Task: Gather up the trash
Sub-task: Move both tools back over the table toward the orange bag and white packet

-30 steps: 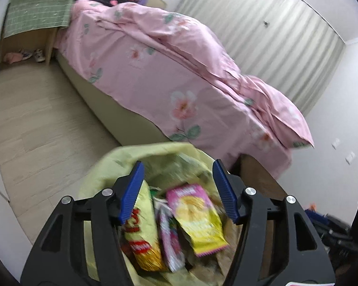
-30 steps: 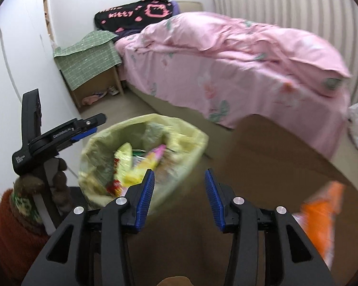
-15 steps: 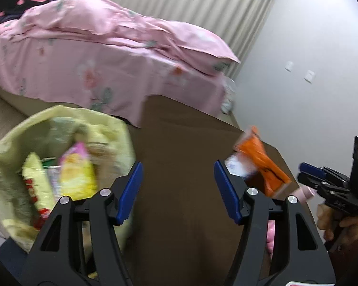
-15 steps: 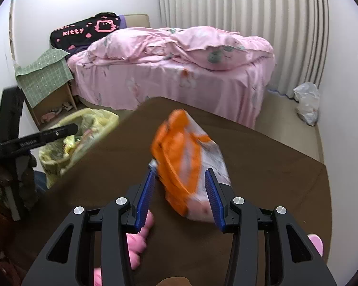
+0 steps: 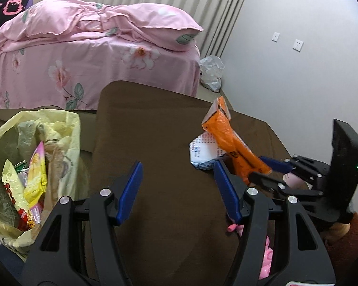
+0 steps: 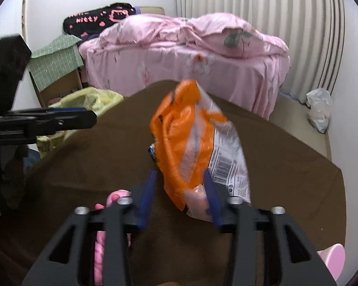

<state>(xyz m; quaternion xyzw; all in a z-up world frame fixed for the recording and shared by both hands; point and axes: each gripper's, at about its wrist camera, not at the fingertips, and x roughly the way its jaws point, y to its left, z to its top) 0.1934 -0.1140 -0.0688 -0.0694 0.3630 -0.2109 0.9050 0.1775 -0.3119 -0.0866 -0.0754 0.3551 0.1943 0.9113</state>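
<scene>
- Right gripper (image 6: 180, 190) has its jaws closing in on the orange snack wrapper (image 6: 191, 140) — the wrapper's lower end sits right between the blue pads (image 6: 146, 190), crumpled and standing up off the surface. Can't tell from the blur whether the pads are actually pressing it yet.
- From the left wrist view you see the same wrapper (image 5: 229, 138) from the side, poking up at a tilt with its white printed back panel showing, and the right gripper (image 5: 262, 169) coming at its bottom end from the right.
- Left gripper (image 5: 176, 186) is spread wide with nothing between its pads, hanging over bare brown table cover (image 5: 155, 124).
- The yellow trash bag (image 5: 57, 128) sits just off the table's left edge, mouth open, already holding a few snack packets (image 5: 35, 171) — yellow, red and pink ones.
- Something pink (image 6: 100, 250) lies on the cover beside the right gripper's left finger; can't make out what it is.
- Behind all that: a bed with a pink floral duvet (image 5: 88, 47), and a white plastic bag (image 5: 211, 72) on the floor near the curtain.
</scene>
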